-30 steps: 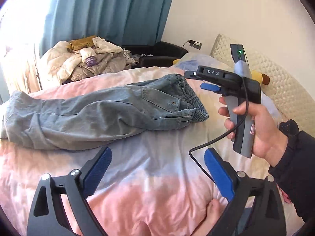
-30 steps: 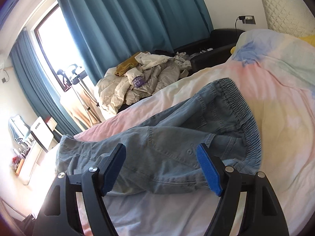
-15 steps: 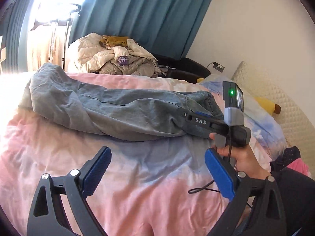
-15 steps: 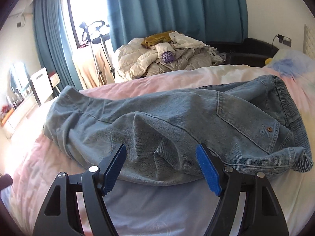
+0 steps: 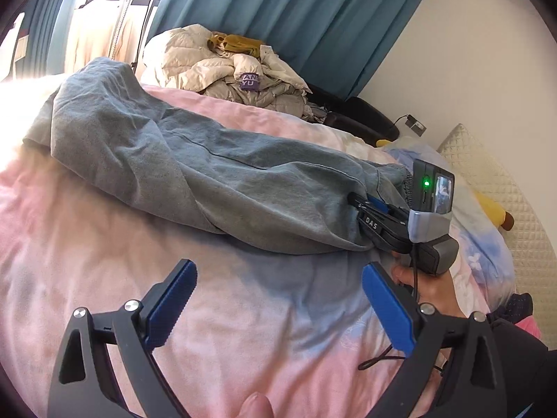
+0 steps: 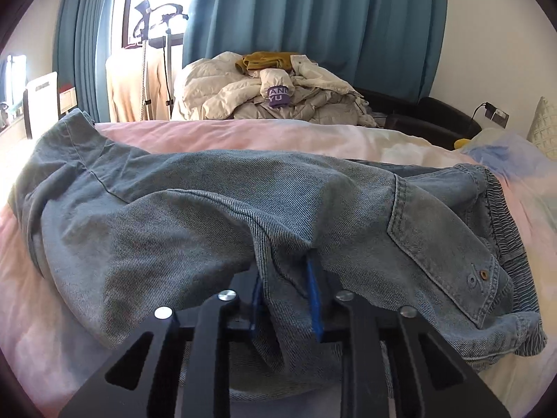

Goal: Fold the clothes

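Observation:
A pair of light blue jeans [image 5: 209, 177] lies lengthwise across the pink and blue bed cover [image 5: 243, 313], waistband [image 6: 501, 216] to the right. My right gripper [image 6: 283, 292] is shut on a fold of the jeans' near edge, below the back pocket [image 6: 442, 240]. In the left wrist view the right gripper [image 5: 362, 205] shows pinching the denim, a hand [image 5: 428, 285] holding its grip. My left gripper [image 5: 278, 299] hovers open above bare cover, in front of the jeans, nothing between its blue pads.
A heap of cream and grey jackets [image 6: 278, 94] with a mustard garment on top lies beyond the bed. Teal curtains [image 6: 313, 17] and a bright window stand behind. A quilted pillow [image 5: 501, 181] and a yellow toy [image 5: 494, 209] are at the right.
My right gripper moved forward and down onto the jeans and closed on a fold of denim. My left gripper stayed open, its view swinging left and lower over the cover.

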Demonstrator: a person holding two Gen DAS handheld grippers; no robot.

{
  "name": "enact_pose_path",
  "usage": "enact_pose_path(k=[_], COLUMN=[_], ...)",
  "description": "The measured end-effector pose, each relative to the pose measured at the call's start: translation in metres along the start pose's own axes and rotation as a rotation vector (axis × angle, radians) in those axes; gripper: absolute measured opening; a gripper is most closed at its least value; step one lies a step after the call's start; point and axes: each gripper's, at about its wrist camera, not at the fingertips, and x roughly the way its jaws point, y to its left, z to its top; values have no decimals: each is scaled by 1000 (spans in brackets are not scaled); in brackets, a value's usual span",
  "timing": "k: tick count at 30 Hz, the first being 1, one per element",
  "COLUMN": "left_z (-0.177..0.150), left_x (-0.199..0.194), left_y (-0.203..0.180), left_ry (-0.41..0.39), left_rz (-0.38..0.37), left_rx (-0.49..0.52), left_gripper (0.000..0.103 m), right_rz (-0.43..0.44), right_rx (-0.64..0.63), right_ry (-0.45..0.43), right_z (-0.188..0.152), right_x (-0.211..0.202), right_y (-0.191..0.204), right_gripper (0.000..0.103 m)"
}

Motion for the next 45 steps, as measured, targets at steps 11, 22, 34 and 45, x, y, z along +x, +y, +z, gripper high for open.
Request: enact_pose_path(k=[11, 22, 34, 45], left_z=[0, -4, -18, -20], left_x=[-28, -59, -75, -71], left_y=[-1, -7, -7, 11], left_ry=[-90, -156, -169, -167], left_rz=[59, 62, 107, 118], left_rx=[6, 13, -35, -150], left_gripper=[97, 97, 97, 97], right_rz=[16, 146, 385, 236], right_rx=[-29, -25, 929, 1580], right_ry=[-53, 306, 120, 117], right_z=[-1, -74, -111, -174], right_x=[-116, -154, -178, -99], right_y=[-9, -18, -155, -268], right_gripper=[4, 6, 60, 62])
